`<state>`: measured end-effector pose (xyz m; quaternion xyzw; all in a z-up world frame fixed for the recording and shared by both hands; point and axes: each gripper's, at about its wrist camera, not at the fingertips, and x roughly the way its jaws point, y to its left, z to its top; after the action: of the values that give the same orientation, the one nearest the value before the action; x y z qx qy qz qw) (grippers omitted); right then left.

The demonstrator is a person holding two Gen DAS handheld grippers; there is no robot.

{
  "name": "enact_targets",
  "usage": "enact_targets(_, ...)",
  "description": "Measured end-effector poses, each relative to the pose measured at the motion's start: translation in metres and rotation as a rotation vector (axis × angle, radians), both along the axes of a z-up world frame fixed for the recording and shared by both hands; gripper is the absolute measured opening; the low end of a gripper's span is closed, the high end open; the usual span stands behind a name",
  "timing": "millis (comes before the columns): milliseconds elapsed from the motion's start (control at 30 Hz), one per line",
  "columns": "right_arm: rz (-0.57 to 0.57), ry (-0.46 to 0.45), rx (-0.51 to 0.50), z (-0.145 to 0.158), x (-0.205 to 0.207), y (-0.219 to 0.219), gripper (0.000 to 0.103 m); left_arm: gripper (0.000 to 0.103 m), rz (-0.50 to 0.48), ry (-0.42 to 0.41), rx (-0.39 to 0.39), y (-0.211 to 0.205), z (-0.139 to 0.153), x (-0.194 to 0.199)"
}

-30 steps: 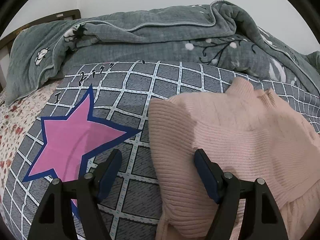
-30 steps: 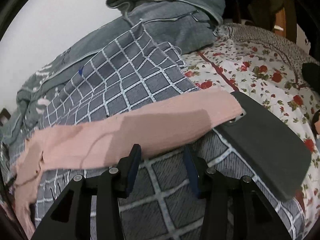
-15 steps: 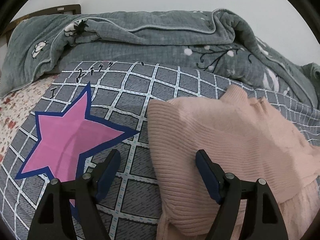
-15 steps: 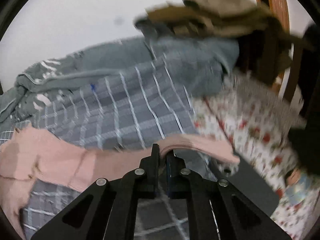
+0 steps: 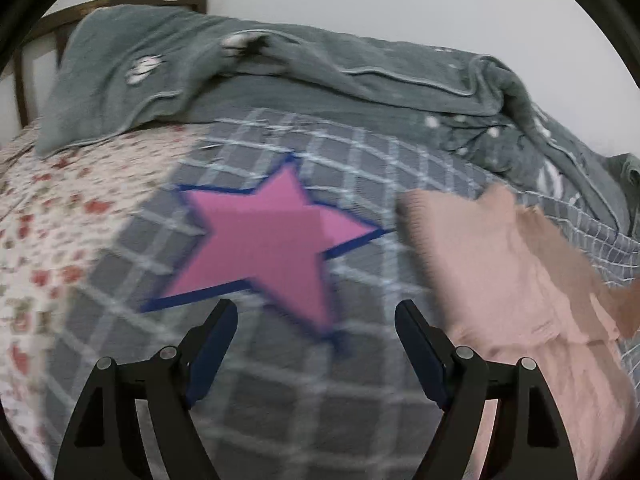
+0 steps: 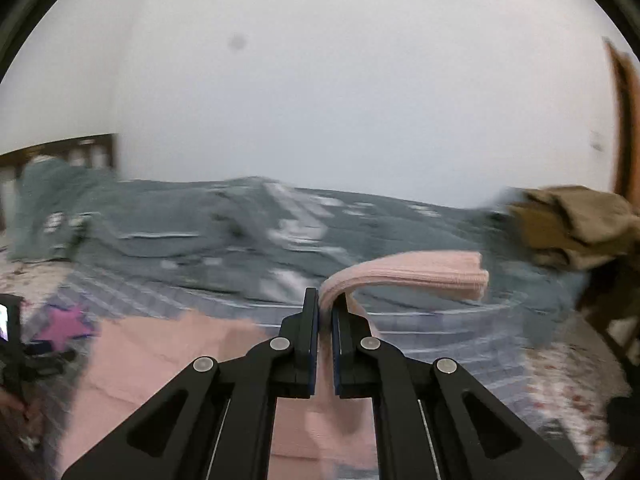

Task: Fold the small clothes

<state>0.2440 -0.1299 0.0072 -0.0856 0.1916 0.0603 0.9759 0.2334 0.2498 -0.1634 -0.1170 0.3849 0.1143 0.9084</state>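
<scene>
On the bed: your pink sweater [image 5: 516, 280] lies on a grey checked blanket [image 5: 360, 400] with a pink star [image 5: 272, 240] printed on it.
Right tongs: your right gripper [image 6: 326, 312] is clamped tight on one pink sleeve [image 6: 416, 274], which arches up out of the jaws and hangs free to the right, above the bedding.
Left tongs: your left gripper [image 5: 316, 340] is wide and opening further, with nothing between the jaws; only the checked blanket shows there. The sweater's near edge sits just beside its right finger.
Done so far: one sleeve is lifted. By my judgement the fold has only begun.
Left to do: this sleeve needs laying across the body, then likely the other sleeve and the body folds.
Hard to make out: both views are smeared. The sweater's lower part runs out of frame, so you cannot tell how flat it lies. A brown bundle [image 6: 576, 228] at the far right is unidentifiable.
</scene>
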Motion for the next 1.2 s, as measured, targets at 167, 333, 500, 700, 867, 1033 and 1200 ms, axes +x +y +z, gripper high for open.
enact_targets(167, 0.156, 0.132, 0.014, -0.063, 0.017, 0.112, 0.006, 0.08, 0.041, 0.02, -0.071, 0.046, 0.0, -0.034)
enact_targets(333, 0.261, 0.353, 0.048, -0.14, 0.029, 0.157, 0.026, 0.08, 0.04, 0.024, -0.097, 0.055, -0.002, -0.048)
enact_targets(500, 0.247, 0.283, 0.065, -0.128, -0.001, 0.117, 0.045, 0.08, -0.046, 0.019, -0.085, 0.025, -0.002, -0.044)
enact_targets(700, 0.094, 0.237, 0.032, -0.109, -0.008, 0.014, 0.05, 0.08, -0.168, -0.011, -0.163, -0.022, -0.002, -0.015)
enact_targets(867, 0.005, 0.326, 0.005, -0.124, 0.011, -0.056, 0.05, 0.065, -0.196, -0.028, -0.137, -0.055, 0.002, 0.015)
enact_targets(1033, -0.02, 0.425, 0.033, -0.155, 0.027, -0.098, 0.05, 0.053, -0.204, 0.005, -0.094, -0.073, -0.002, 0.041)
enact_targets(1200, 0.005, 0.489, 0.074, -0.177, 0.042, -0.101, 0.049, 0.044, -0.204, 0.012, -0.063, -0.08, -0.007, 0.052)
